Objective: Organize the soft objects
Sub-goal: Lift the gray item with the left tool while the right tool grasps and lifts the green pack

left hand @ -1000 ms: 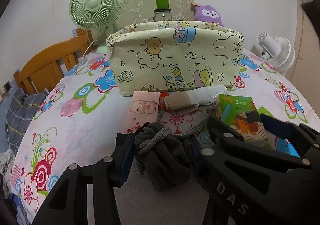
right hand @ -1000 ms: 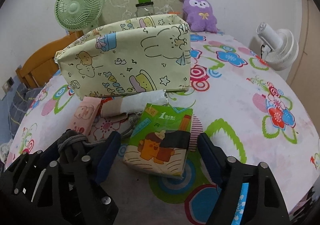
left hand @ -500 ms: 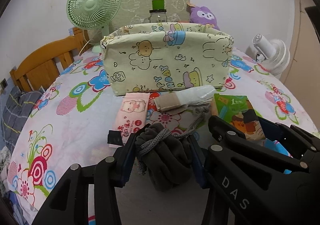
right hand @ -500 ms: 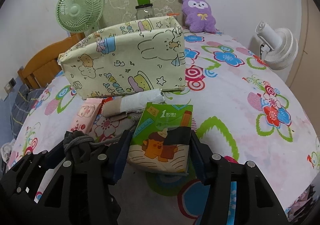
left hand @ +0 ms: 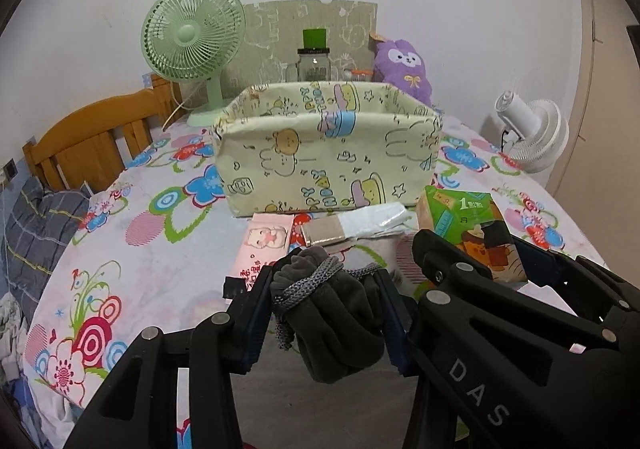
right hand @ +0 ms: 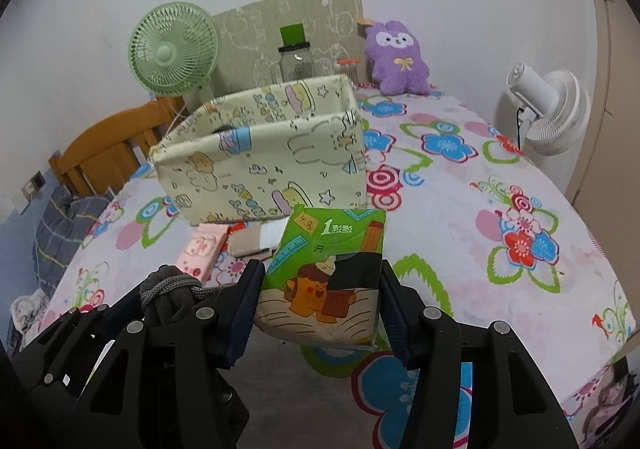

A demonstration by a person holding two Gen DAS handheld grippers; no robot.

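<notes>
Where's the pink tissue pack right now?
The pink tissue pack lies on the floral tablecloth just in front of the fabric bin, at its left end, beside the beige-and-white roll and just beyond the left gripper.

soft, even indoor light, no hard shadows. a bit of glare on the glass jar [left hand: 314, 67]. heavy fisheye bend and black vignette at the corners, otherwise pretty sharp.

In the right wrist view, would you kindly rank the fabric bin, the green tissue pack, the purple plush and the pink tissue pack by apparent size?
1. fabric bin
2. green tissue pack, though enlarged by nearness to the camera
3. purple plush
4. pink tissue pack
</notes>
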